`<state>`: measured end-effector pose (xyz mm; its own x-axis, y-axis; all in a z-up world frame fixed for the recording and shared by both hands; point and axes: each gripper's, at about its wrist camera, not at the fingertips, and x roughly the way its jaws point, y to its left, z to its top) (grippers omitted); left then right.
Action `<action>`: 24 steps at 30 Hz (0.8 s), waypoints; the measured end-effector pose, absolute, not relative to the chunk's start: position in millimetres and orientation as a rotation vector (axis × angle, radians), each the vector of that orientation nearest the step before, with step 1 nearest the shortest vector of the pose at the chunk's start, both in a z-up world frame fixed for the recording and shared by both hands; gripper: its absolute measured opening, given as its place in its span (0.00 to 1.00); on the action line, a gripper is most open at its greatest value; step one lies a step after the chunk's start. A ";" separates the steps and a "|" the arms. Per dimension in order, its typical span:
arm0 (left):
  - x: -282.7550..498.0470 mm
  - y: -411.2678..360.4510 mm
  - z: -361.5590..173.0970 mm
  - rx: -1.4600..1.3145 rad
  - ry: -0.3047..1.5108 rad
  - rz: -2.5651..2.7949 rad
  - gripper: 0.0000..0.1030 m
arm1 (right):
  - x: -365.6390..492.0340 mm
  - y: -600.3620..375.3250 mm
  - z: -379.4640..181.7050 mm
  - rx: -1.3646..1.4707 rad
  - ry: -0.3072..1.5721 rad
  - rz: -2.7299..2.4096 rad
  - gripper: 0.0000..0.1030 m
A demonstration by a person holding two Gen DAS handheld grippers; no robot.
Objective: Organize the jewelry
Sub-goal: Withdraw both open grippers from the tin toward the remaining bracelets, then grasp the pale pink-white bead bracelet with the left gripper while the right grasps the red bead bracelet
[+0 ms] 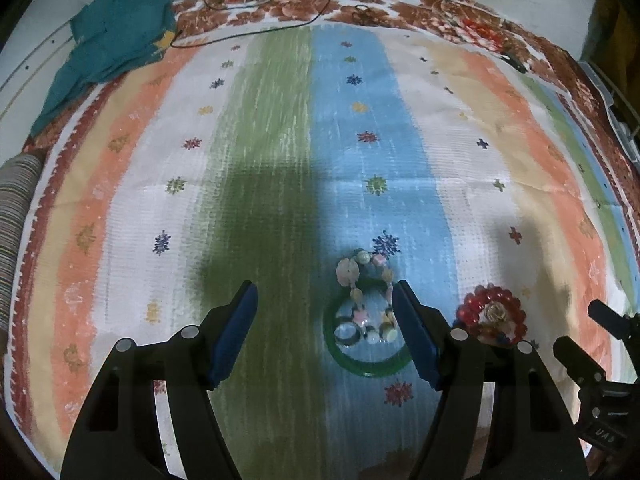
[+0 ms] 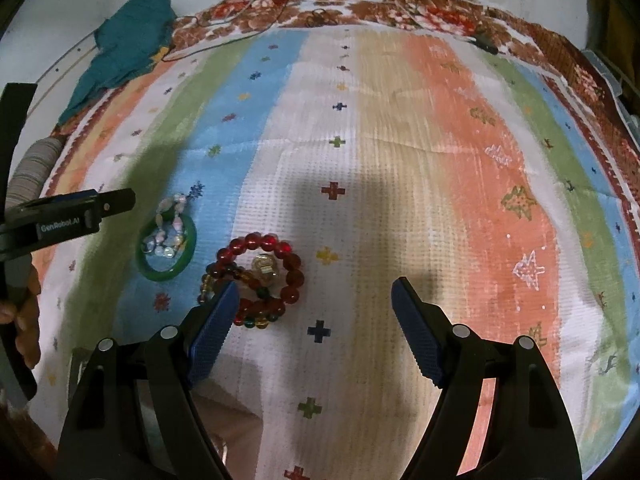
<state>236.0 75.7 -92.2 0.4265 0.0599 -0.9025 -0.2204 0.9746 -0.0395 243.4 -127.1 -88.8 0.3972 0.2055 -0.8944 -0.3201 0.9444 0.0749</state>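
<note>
A green bangle (image 1: pixel 366 368) lies on the striped cloth with a pale pastel bead bracelet (image 1: pixel 362 276) draped over it and a small metal ring (image 1: pixel 347 333) inside it. A red bead bracelet (image 1: pixel 494 316) with a gold ring (image 1: pixel 496 312) in its middle lies to its right. My left gripper (image 1: pixel 325 332) is open and empty, its right finger beside the bangle. In the right wrist view the bangle (image 2: pixel 166 274) and red bracelet (image 2: pixel 260 276) lie left of my open, empty right gripper (image 2: pixel 314 334), whose left finger touches a multicoloured bead bracelet (image 2: pixel 256 316).
The striped cloth (image 1: pixel 280 140) covers the surface, with a floral border at the far edge. A teal garment (image 1: pixel 116 36) lies at the far left, black cables (image 1: pixel 280 20) at the back. The left gripper (image 2: pixel 72 216) shows at the left of the right wrist view.
</note>
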 end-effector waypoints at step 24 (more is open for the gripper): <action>268.1 89.4 -137.3 -0.204 1.216 0.174 0.57 | 269.2 -122.9 -129.8 -0.125 1.205 0.283 0.63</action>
